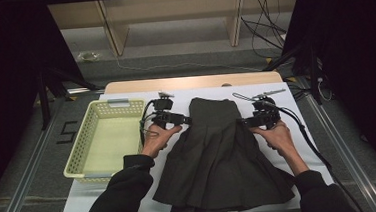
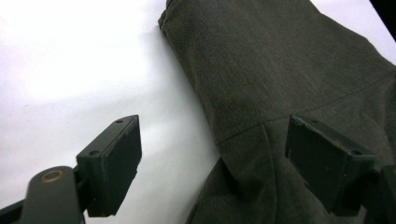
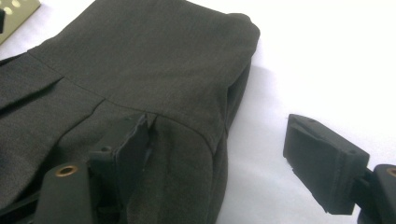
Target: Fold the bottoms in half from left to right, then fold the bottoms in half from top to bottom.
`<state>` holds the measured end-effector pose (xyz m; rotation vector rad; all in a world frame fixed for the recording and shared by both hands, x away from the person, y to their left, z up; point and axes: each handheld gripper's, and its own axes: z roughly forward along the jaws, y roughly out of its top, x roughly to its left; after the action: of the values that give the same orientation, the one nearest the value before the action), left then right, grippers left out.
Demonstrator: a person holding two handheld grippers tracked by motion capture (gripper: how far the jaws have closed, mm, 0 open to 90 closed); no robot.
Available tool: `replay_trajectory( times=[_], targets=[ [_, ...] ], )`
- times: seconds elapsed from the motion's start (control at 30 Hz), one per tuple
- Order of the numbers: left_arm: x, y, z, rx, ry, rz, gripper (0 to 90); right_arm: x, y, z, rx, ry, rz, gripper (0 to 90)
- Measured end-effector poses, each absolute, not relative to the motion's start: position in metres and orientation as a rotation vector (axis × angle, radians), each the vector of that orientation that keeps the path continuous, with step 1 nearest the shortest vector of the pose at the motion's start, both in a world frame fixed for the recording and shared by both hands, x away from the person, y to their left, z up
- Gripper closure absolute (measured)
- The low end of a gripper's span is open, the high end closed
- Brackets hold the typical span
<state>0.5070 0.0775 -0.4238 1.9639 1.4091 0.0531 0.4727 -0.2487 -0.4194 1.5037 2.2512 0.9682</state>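
Centrally on the white table: a dark pleated skirt, waistband toward the far edge, yellow basket just beside it at the left edge. Left gripper and right gripper both released, jaws straddling opposite waistband edges, nothing pinched.

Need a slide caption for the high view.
Both open grippers flank a dark skirt beside a basket.

skirt: dark grey-olive, plain | table cover: white | basket: pale yellow, perforated walls | grippers' jaws: black | sleeves: black
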Motion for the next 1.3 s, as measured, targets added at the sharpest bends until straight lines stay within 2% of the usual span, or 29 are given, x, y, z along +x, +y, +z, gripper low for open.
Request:
replay_trajectory(
  times=[0.43,0.57,0.67,0.9,1.0,1.1,1.3],
  targets=[
    [0.521,0.061,-0.438,1.994,1.432,-0.023,18.3,0.474,-0.249,-0.42,1.495,2.257,0.96,23.4],
    [0.526,0.053,-0.445,1.999,1.44,-0.065,20.8,0.473,-0.25,-0.421,1.486,2.261,0.939,23.4],
    [0.529,0.046,-0.45,2.017,1.429,-0.11,29.5,0.472,-0.251,-0.42,1.485,2.256,0.933,23.4],
    [0.53,0.041,-0.455,2.022,1.389,-0.153,59.5,0.473,-0.251,-0.421,1.49,2.262,0.919,23.8],
    [0.53,0.041,-0.454,2.025,1.377,-0.166,65.2,0.474,-0.249,-0.424,1.492,2.272,0.907,24.0],
    [0.531,0.043,-0.454,2.016,1.379,-0.178,66.0,0.477,-0.249,-0.425,1.502,2.27,0.906,24.2],
    [0.529,0.045,-0.45,2.004,1.393,-0.151,58.7,0.486,-0.248,-0.425,1.531,2.266,0.921,24.3]
  ],
)
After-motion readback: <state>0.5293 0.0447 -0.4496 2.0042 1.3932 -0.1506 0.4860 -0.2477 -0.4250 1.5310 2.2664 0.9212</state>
